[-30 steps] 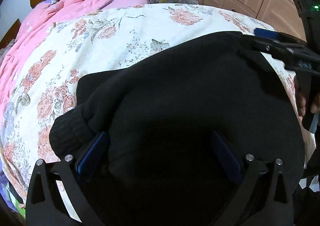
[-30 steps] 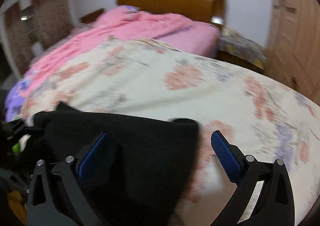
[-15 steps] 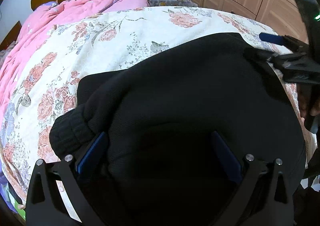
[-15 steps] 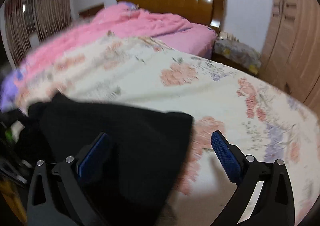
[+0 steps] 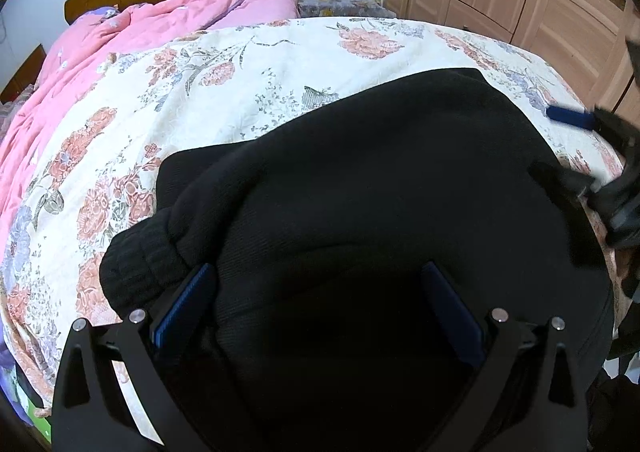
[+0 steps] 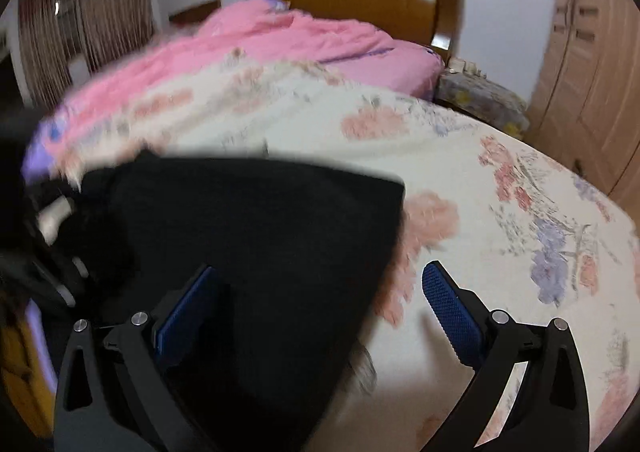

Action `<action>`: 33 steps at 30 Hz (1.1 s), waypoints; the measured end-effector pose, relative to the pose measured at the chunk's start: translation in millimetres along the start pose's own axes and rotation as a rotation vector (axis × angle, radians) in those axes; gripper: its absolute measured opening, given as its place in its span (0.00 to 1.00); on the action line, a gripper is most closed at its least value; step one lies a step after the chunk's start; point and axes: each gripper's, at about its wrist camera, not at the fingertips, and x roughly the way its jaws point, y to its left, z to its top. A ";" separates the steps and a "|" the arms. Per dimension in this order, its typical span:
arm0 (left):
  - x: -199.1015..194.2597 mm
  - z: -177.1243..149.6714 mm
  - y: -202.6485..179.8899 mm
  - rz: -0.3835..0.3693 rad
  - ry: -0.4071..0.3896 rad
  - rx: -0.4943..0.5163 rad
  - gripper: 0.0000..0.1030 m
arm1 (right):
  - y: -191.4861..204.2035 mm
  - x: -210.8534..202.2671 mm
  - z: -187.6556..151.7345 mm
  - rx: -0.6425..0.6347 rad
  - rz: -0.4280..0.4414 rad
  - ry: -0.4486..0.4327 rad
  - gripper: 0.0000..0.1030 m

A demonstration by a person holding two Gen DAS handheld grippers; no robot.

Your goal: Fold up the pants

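1 pair of black pants (image 5: 380,187) lies on 1 floral bed (image 5: 240,91). My left fingers (image 5: 320,312) and right fingers (image 6: 320,308) are spread, grasping nothing.

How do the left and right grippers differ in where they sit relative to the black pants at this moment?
The left gripper has black pants filling the whole gap between its fingers; the right gripper has cloth only near its left finger, with floral bedspread showing by the other. The left view is sharp; the right view is motion-blurred. Both have their jaws spread wide, neither pinching cloth.
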 end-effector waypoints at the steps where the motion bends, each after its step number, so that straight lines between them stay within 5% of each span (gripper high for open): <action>1: -0.2 -0.4 -0.5 0.001 -0.001 0.000 0.99 | -9.3 1.0 -3.5 0.063 0.036 -0.002 0.95; 5: -8.4 -2.8 -7.5 0.044 -0.014 0.003 0.98 | -15.9 -15.4 -6.2 0.135 -0.007 -0.012 0.95; 10: -52.5 -23.0 -29.3 0.115 -0.087 0.027 0.98 | 16.9 -59.9 -26.7 0.035 0.124 -0.049 0.95; 13: -63.7 -47.6 -18.4 0.158 -0.096 -0.048 0.98 | 38.9 -69.4 -43.0 -0.010 0.153 -0.038 0.95; 18: -61.1 -81.0 11.2 0.018 -0.101 -0.209 0.99 | 43.2 -56.8 -67.3 -0.007 0.190 0.020 0.95; 30: -61.0 -67.6 11.9 0.012 -0.074 -0.181 0.99 | 27.8 -53.6 -73.9 0.063 0.274 0.093 0.95; 33: -79.2 -53.0 15.0 0.047 -0.140 -0.155 0.99 | 15.1 -67.6 -56.5 0.039 0.221 0.024 0.95</action>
